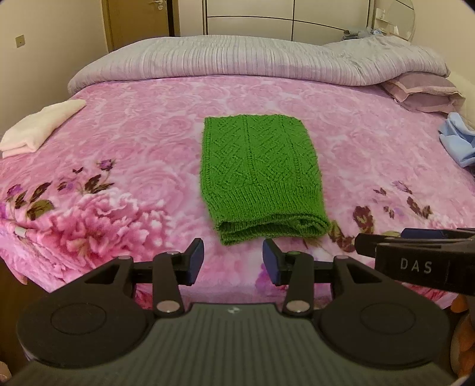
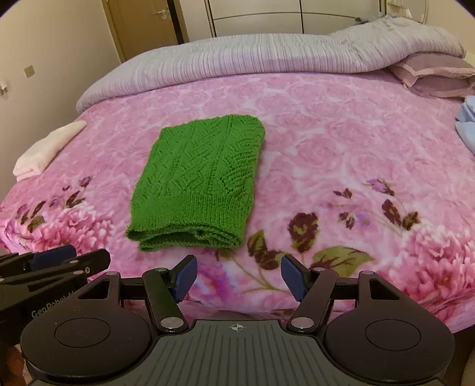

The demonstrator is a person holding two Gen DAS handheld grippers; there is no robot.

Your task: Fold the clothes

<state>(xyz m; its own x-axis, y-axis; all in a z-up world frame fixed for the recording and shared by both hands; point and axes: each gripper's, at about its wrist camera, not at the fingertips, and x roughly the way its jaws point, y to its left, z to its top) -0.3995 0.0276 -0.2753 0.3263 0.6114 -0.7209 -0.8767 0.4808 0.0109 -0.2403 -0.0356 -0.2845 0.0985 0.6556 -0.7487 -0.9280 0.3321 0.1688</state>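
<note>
We see a bed (image 1: 124, 124) covered by a pink blanket (image 2: 326, 142) printed with roses and darker flower sprays along its near edge. At the middle of the blanket lies the green knitted garment (image 1: 258, 172), folded into a compact rectangle with its thick folded edge toward us and its long axis running from near to far. The left tool (image 1: 233, 261) hangs just short of that near edge with its blue-padded fingers (image 1: 196, 258) spread apart and nothing between them; the right tool (image 2: 239, 276) is held beside it on the right, likewise spread wide and empty, over the flower print to the right of the garment. Neither tool touches the cloth. On the left edge of the bed we note a folded cream cloth (image 1: 38, 127), well apart from the garment, and at the right edge a crumpled light-blue cloth (image 1: 457, 142). Along the far side a grey ribbed quilt (image 1: 252, 59) is bunched up, with a mauve pillow (image 1: 424, 92) under its right end. Beyond the bed stand beige walls, a brown door (image 2: 145, 26) at the far left and pale wardrobe panels (image 1: 282, 23).
</note>
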